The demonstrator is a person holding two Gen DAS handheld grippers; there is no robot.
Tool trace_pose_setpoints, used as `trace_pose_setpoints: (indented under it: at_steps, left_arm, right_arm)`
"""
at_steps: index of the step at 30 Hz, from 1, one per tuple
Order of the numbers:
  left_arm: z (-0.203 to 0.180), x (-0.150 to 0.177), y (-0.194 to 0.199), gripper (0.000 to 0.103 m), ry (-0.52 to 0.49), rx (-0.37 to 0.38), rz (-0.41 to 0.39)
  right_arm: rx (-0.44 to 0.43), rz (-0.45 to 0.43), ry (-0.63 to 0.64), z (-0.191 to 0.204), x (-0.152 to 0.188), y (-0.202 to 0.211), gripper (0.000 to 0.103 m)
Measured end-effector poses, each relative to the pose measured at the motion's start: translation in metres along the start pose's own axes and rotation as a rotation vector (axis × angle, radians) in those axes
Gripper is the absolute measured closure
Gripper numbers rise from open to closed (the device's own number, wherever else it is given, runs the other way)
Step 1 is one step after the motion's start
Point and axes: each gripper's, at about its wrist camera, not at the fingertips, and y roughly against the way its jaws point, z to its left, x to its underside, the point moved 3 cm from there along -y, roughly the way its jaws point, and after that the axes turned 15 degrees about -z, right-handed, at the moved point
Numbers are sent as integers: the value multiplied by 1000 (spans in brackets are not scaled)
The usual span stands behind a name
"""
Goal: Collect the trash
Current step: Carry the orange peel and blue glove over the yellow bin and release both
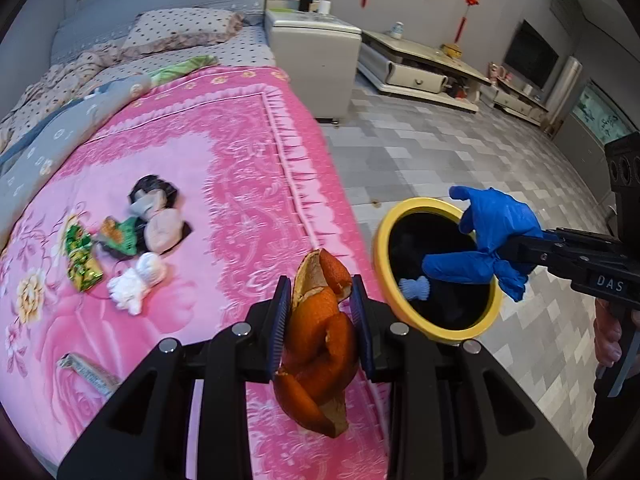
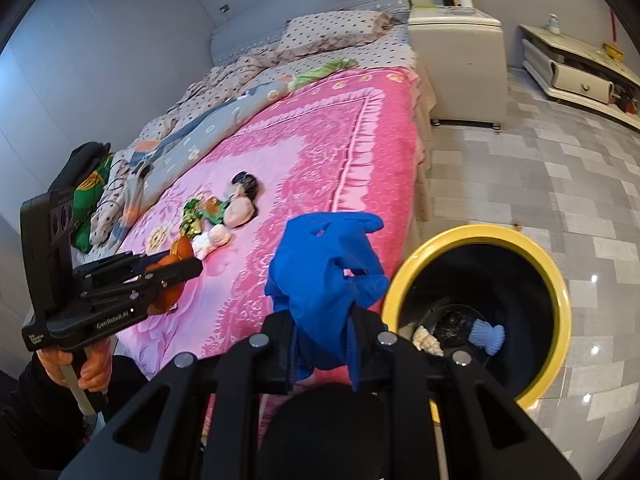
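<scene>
Both grippers loaded, heading for the bin

Left wrist view: the left gripper (image 1: 320,320) clamps orange peel (image 1: 320,344), the yellow-rimmed bin (image 1: 384,280) just ahead to its right; a loose curl could snag and drop onto the pink blanket (image 1: 224,168).
Right wrist view: the right gripper (image 2: 324,344) pinches a blue glove (image 2: 324,280), the bin ahead-right; released early, it would land on the floor.

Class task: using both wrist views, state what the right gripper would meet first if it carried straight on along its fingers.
Probably the yellow-rimmed bin. The right gripper, shut on the blue glove, points toward its open mouth beside the pink blanket, so it would likely pass the rim and enter. Depth is uncertain.
</scene>
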Motion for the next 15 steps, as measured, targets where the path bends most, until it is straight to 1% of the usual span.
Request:
trace_pose_setpoints:
  at_steps: [9,15]
  left_arm:
    - [-63,-12,-36,75,-49,89,28]
    - [-99,-10,-65,74,-61,139,65]
  right_arm:
    - [105,-42,-73,-50,-7,16,86]
    - [162,-49,-133,-87,-6,16,86]
